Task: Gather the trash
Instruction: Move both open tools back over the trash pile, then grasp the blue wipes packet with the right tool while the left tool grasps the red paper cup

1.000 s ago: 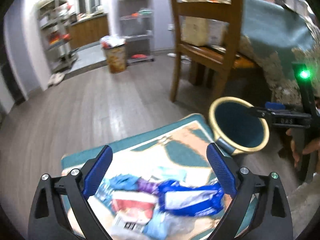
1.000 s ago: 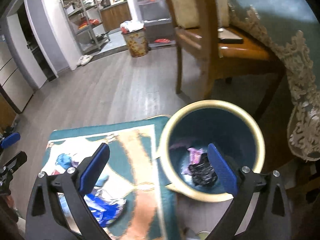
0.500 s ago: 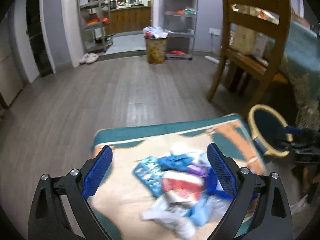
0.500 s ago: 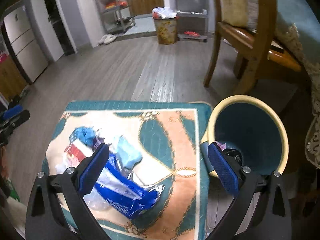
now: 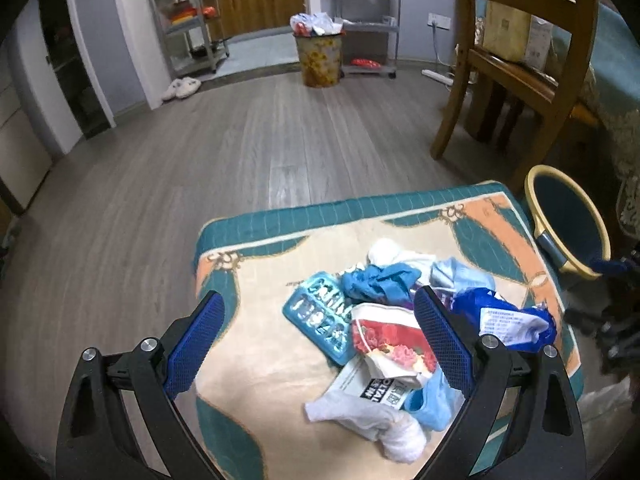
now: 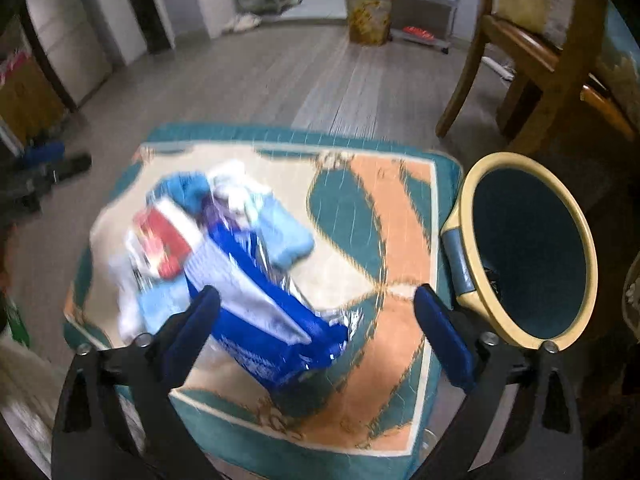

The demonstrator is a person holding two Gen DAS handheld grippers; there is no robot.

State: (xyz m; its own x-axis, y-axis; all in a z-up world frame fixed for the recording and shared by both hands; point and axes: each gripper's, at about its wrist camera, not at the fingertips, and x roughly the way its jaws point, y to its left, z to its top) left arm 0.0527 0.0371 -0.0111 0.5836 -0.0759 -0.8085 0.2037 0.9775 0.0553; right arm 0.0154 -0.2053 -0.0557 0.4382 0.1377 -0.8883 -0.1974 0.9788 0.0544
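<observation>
Your left gripper (image 5: 316,334) hangs spread over the trash pile (image 5: 394,320) on the mat (image 5: 260,224) — your right gripper (image 6: 316,332), jaws closing but pinching nothing, hovers above the blue wrapper (image 6: 256,300) beside the bin (image 6: 476,184).

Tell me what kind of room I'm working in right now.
Most likely a home dining area opening onto a kitchen. A wooden chair stands by a cloth-covered table, metal shelf racks and wooden cabinets sit at the back, and slippers lie on the plank floor.
</observation>
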